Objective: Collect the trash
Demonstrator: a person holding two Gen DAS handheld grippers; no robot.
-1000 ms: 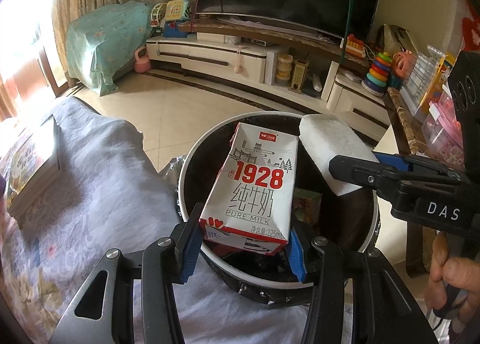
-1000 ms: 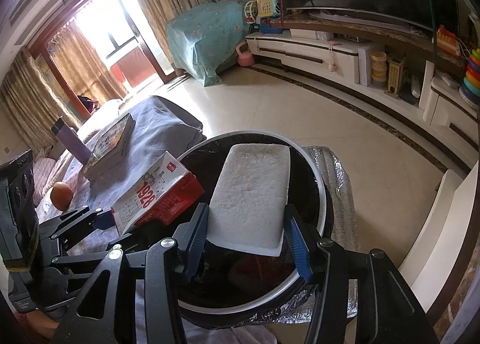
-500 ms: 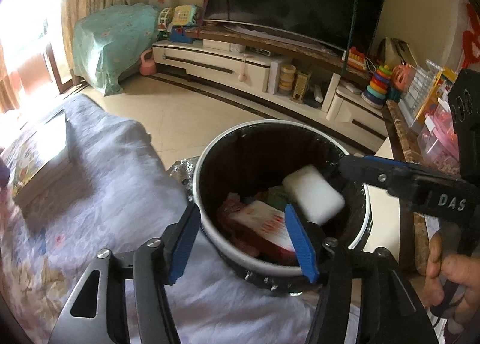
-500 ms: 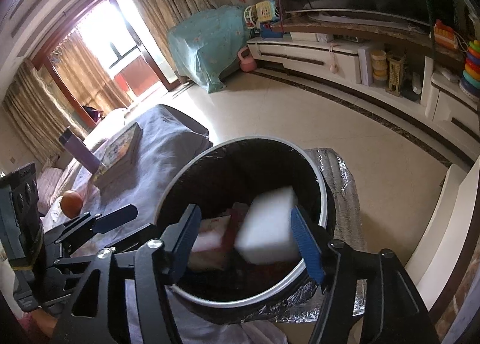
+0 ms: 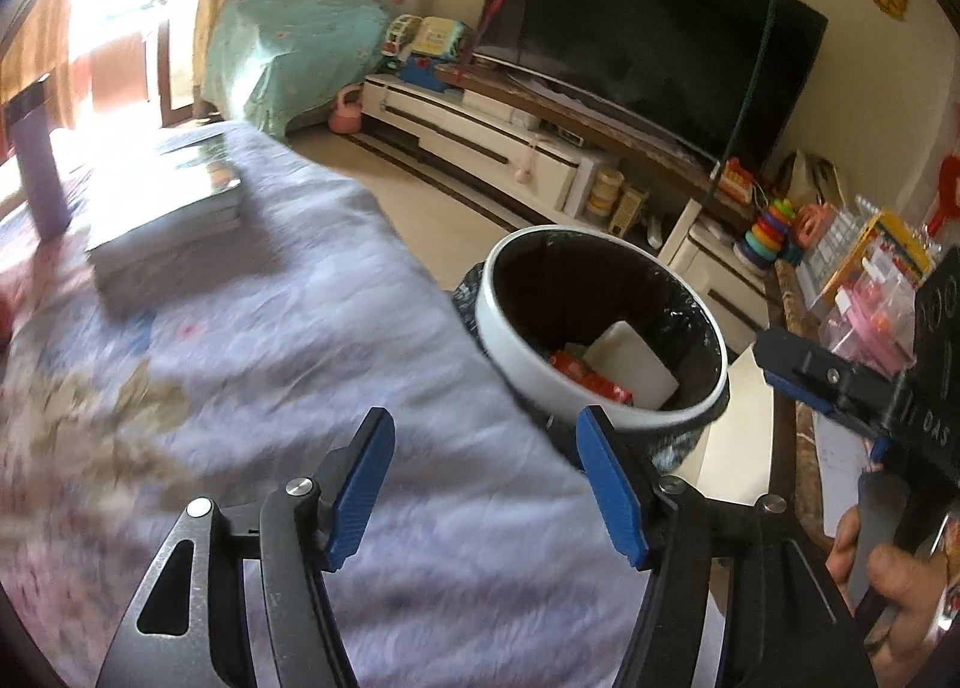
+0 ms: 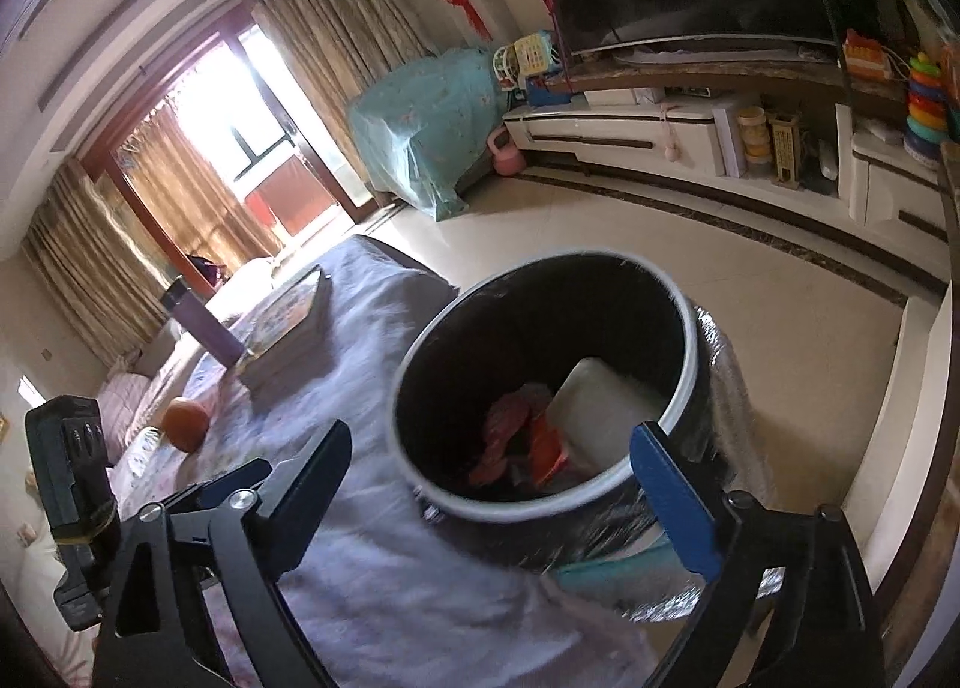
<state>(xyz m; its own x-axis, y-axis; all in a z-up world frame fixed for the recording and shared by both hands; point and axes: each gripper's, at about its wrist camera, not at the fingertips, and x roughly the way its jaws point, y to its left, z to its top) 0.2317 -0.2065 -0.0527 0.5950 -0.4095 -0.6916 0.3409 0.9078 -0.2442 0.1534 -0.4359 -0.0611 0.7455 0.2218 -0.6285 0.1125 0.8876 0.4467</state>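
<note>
A round bin with a white rim (image 5: 510,352) and black liner stands beside the cloth-covered table; it also shows in the right wrist view (image 6: 690,328). Inside lie a white foam block (image 5: 627,364) (image 6: 600,412) and the red milk carton (image 5: 591,379) (image 6: 543,445). My left gripper (image 5: 486,484) is open and empty, over the table's cloth just short of the bin. My right gripper (image 6: 492,484) is open and empty, above the bin's near rim; it also shows at the right of the left wrist view (image 5: 840,382).
The table has a lilac floral cloth (image 5: 270,340). On it lie a stack of books (image 5: 165,214) (image 6: 282,334), a purple bottle (image 5: 39,165) (image 6: 201,325) and an orange (image 6: 186,424). A TV cabinet (image 5: 510,147) and toy shelves (image 5: 840,250) stand beyond the bin.
Both grippers opened and dropped the milk carton and the foam block into the bin. Both have since pulled back and up from the bin, the left swinging left over the table.
</note>
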